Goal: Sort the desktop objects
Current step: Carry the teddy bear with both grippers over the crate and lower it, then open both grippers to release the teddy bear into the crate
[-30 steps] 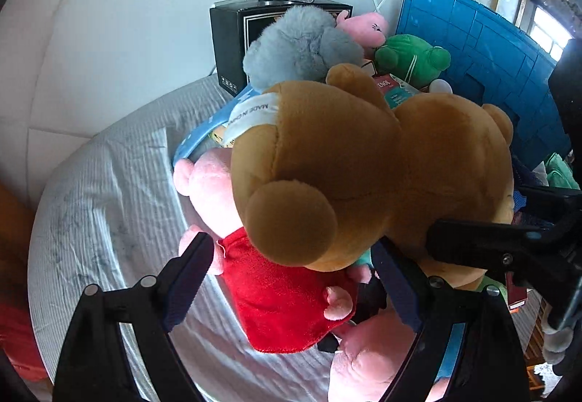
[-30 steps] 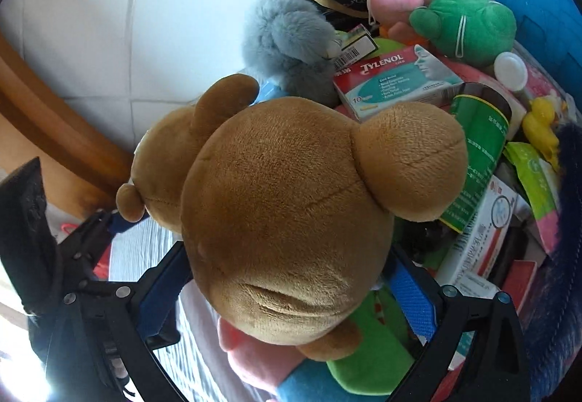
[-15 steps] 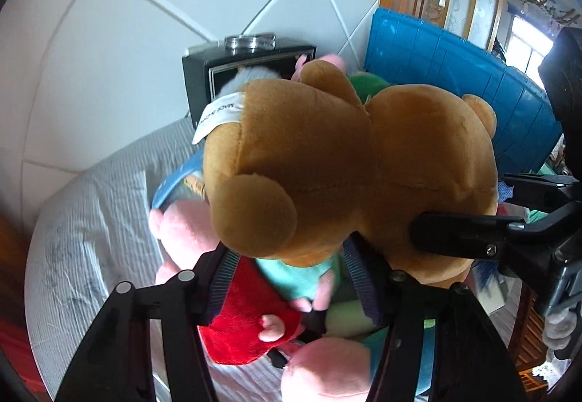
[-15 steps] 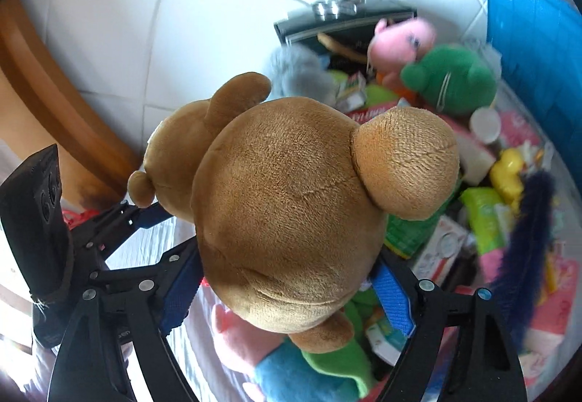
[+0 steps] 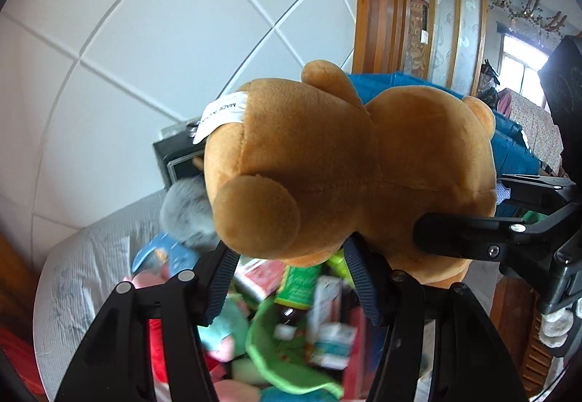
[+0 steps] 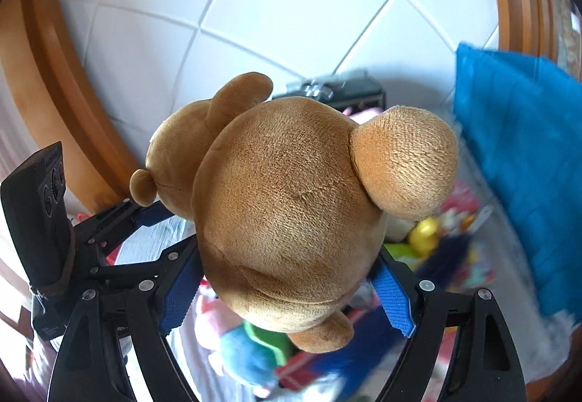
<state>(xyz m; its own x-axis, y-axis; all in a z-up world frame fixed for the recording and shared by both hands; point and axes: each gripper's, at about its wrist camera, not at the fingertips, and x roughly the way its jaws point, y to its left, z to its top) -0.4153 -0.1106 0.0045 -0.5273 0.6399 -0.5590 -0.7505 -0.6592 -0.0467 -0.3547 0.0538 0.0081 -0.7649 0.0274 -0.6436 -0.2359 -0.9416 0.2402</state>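
A big brown plush bear (image 5: 345, 176) hangs in the air between both grippers, well above the table. My left gripper (image 5: 291, 278) is shut on its lower body. My right gripper (image 6: 287, 296) is shut on its head (image 6: 287, 220); it also shows at the right of the left wrist view (image 5: 473, 234). The left gripper shows at the left of the right wrist view (image 6: 120, 223). Below lies a blurred pile of plush toys and medicine boxes (image 5: 309, 311).
A blue plastic crate (image 6: 520, 165) stands at the right. A black box (image 5: 178, 154) stands against the white tiled wall. A grey furry toy (image 5: 185, 213) lies beside it. A grey striped cloth (image 5: 83, 274) covers the table at left.
Both grippers have lifted the bear up and away from the pile. The left gripper closed on the bear's body. The toys below now look smaller and blurred.
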